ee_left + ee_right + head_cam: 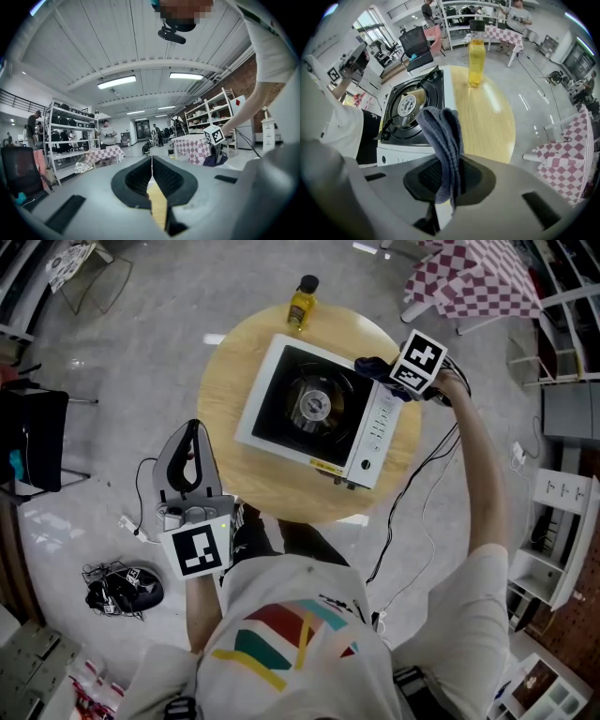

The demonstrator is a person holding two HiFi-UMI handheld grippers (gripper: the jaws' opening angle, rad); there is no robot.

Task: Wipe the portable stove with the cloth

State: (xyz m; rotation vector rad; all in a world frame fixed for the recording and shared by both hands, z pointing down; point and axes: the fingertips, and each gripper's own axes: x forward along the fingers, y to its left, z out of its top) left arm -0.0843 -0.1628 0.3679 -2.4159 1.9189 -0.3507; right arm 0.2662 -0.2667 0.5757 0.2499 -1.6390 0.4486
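Cloth pinched in right hand-held gripper at portable stove's corner

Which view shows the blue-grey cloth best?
Right gripper view: the blue-grey folded cloth sits large and centred, clamped in the right gripper. Head view shows only a dark scrap at that gripper; left gripper view, a distant dark patch.

Right gripper pinches cloth; left gripper closed, empty.
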